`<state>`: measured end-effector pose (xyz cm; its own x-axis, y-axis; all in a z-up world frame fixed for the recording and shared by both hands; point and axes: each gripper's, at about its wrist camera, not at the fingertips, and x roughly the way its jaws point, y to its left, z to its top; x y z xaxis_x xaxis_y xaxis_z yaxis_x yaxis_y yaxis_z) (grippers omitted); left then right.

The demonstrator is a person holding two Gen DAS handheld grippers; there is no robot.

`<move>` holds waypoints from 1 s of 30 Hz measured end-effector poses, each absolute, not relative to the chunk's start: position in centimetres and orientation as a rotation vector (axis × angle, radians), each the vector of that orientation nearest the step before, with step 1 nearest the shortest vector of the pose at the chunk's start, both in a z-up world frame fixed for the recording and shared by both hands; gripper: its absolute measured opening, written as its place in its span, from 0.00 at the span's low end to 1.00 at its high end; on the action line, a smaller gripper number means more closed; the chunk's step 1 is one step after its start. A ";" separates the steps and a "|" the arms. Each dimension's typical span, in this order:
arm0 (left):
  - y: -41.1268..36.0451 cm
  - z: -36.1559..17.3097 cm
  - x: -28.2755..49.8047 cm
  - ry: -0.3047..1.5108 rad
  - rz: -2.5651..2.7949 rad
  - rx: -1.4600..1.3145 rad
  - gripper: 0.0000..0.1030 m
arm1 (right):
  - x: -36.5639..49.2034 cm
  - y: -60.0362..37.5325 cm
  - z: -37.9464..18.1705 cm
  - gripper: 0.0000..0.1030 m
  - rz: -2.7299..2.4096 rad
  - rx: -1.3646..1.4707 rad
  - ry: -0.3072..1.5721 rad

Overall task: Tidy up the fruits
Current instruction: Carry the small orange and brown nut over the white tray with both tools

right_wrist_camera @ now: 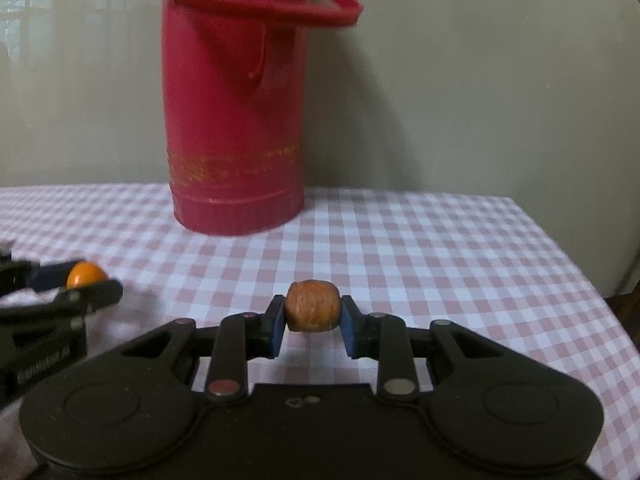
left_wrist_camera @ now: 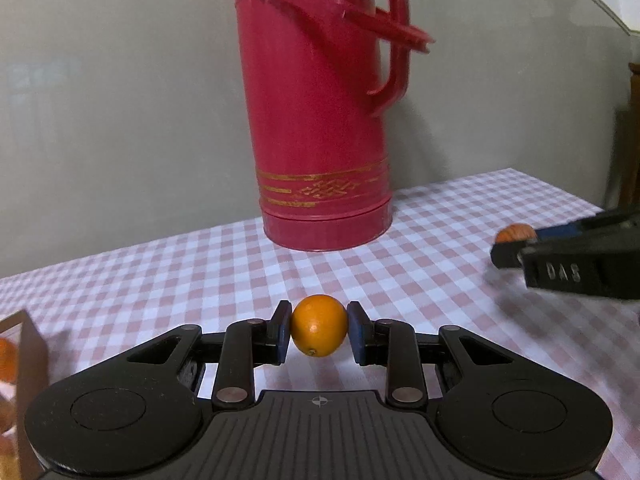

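My left gripper is shut on a small round orange fruit, held just above the checked tablecloth. My right gripper is shut on a brownish, wrinkled round fruit, also just above the cloth. In the left wrist view the right gripper comes in from the right edge with the brown fruit at its tip. In the right wrist view the left gripper shows at the left edge with the orange fruit.
A tall red thermos jug with a handle stands at the back of the table by the grey wall; it also shows in the right wrist view. A wooden box with orange fruit inside sits at the left edge. The table edge runs along the right.
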<state>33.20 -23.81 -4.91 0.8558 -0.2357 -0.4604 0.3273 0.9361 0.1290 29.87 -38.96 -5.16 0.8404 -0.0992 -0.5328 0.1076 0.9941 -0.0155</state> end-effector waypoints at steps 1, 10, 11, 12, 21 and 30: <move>-23.7 -4.8 32.6 0.456 -0.302 0.204 0.29 | 29.5 -38.8 -4.9 0.19 -0.106 0.017 0.555; -22.5 -2.9 27.7 0.428 -0.322 0.225 0.29 | 25.5 -37.5 -3.2 0.19 -0.095 -0.004 0.529; -22.2 -2.7 27.3 0.424 -0.321 0.226 0.29 | 25.0 -37.4 -3.0 0.19 -0.096 -0.004 0.526; -22.0 -2.5 26.8 0.420 -0.320 0.228 0.29 | 24.4 -37.3 -2.8 0.19 -0.098 -0.004 0.522; -20.1 -0.7 23.0 0.382 -0.327 0.246 0.29 | 19.1 -35.5 -1.4 0.19 -0.091 -0.011 0.488; -16.8 0.4 18.8 0.363 -0.311 0.251 0.29 | 15.2 -32.0 -0.9 0.19 -0.053 -0.034 0.475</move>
<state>18.84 -16.79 0.36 0.8886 -0.2520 -0.3834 0.3408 0.9220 0.1839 15.15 -31.98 -0.85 0.8880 -0.0591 -0.4560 0.0433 0.9980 -0.0450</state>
